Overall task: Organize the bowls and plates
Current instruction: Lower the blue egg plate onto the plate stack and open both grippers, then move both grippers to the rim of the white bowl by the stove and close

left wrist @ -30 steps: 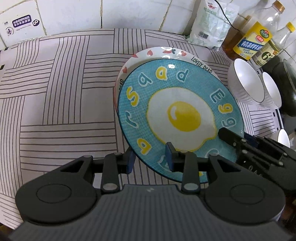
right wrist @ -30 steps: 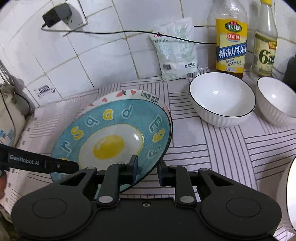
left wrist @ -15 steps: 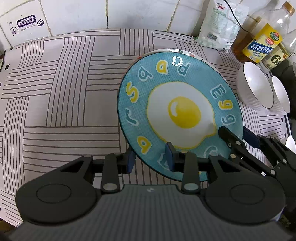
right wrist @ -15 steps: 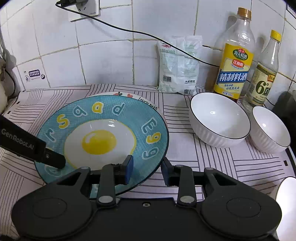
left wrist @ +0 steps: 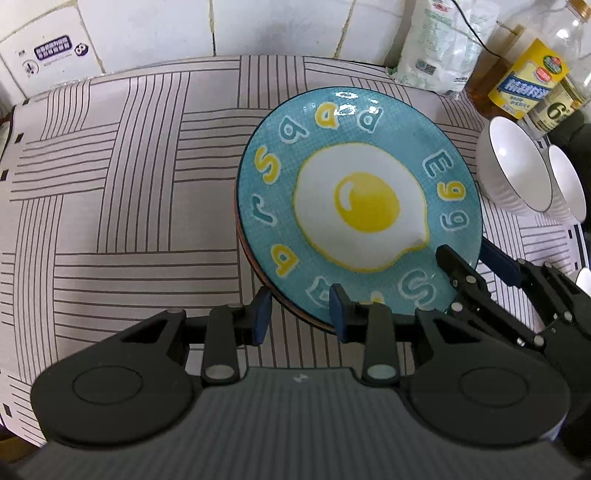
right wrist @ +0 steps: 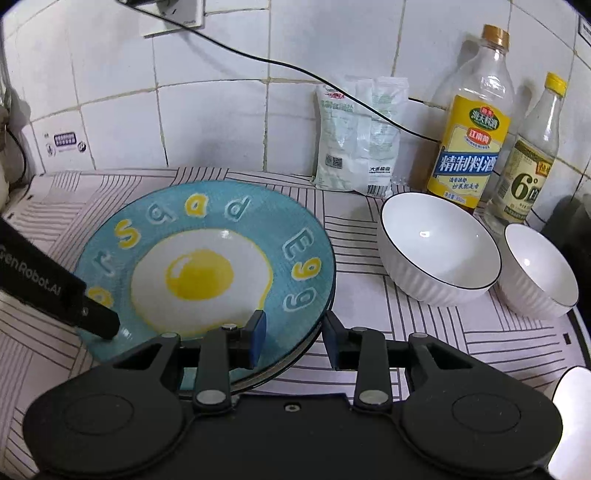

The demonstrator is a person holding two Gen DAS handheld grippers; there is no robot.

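A blue plate with a fried-egg picture (left wrist: 360, 210) lies flat on another plate, of which only a dark rim shows under its near edge; it also shows in the right wrist view (right wrist: 207, 277). My left gripper (left wrist: 300, 312) is open, its fingers astride the plate's near rim. My right gripper (right wrist: 293, 338) is open, its fingers astride the plate's right near rim. It also shows in the left wrist view (left wrist: 471, 258). Two white bowls stand to the right, a large one (right wrist: 439, 247) and a small one (right wrist: 539, 271).
A striped cloth (left wrist: 129, 184) covers the counter. A white bag (right wrist: 360, 136) and two bottles (right wrist: 471, 122) stand against the tiled wall. A cable hangs from a wall socket (right wrist: 173, 14). Another white dish edge (right wrist: 572, 417) shows at the far right.
The blue plate has come down level onto the heart-patterned plate and now covers it. Both grippers have opened wider around its rim.
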